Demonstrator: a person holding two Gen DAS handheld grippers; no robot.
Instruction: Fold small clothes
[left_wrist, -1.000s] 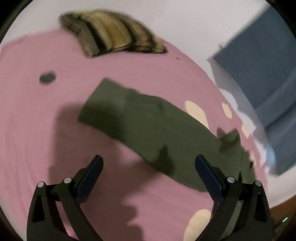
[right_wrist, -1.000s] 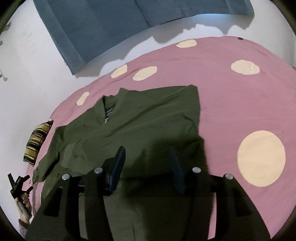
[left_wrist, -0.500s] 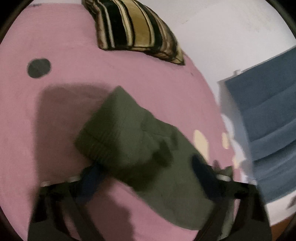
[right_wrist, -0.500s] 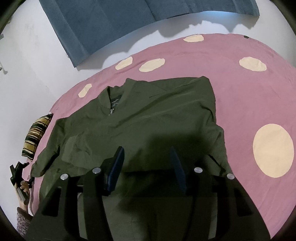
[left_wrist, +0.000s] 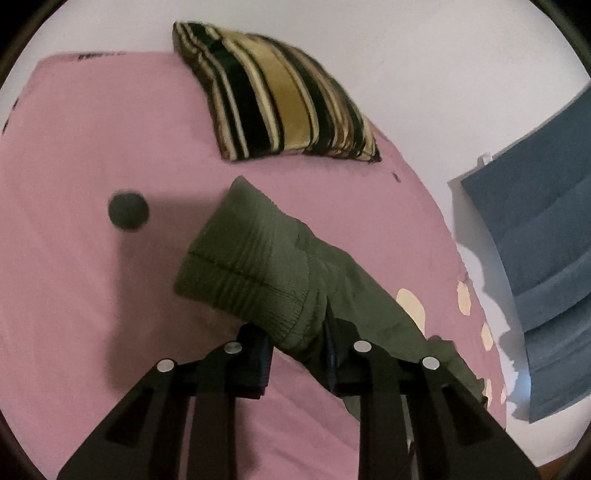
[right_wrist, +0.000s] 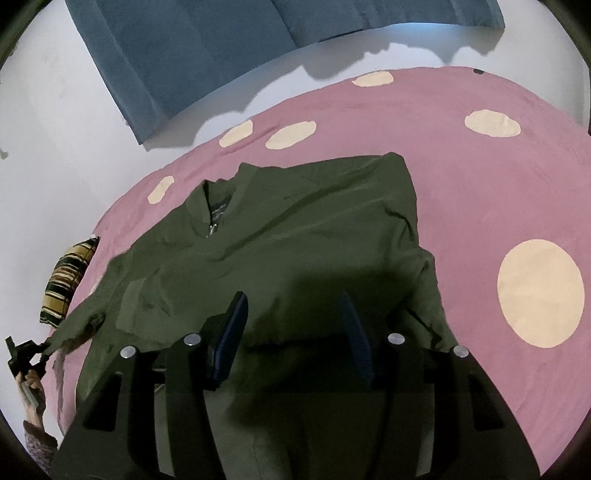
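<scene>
An olive green jacket (right_wrist: 295, 229) lies front up on a pink sheet (right_wrist: 480, 177), collar toward the far wall. Its left sleeve ends in a ribbed cuff (left_wrist: 251, 266), raised off the sheet. My left gripper (left_wrist: 297, 354) has its jaws closing on the sleeve just behind the cuff, with the fabric bunched and pinched between the pads. From the right wrist view this left gripper (right_wrist: 26, 354) sits at the far left, the sleeve pulled out to it. My right gripper (right_wrist: 291, 328) hovers open over the jacket's lower body, nothing between its fingers.
A black and gold striped pillow (left_wrist: 280, 103) leans at the sheet's far edge against the white wall. A blue curtain (right_wrist: 207, 48) hangs behind the bed. The sheet has cream dots and one dark spot (left_wrist: 128, 210). A person's hand (right_wrist: 31, 387) holds the left gripper.
My left gripper went from wide open above the flat sleeve to narrowed around it near the cuff, and the cuff rose off the sheet. The right gripper barely moved.
</scene>
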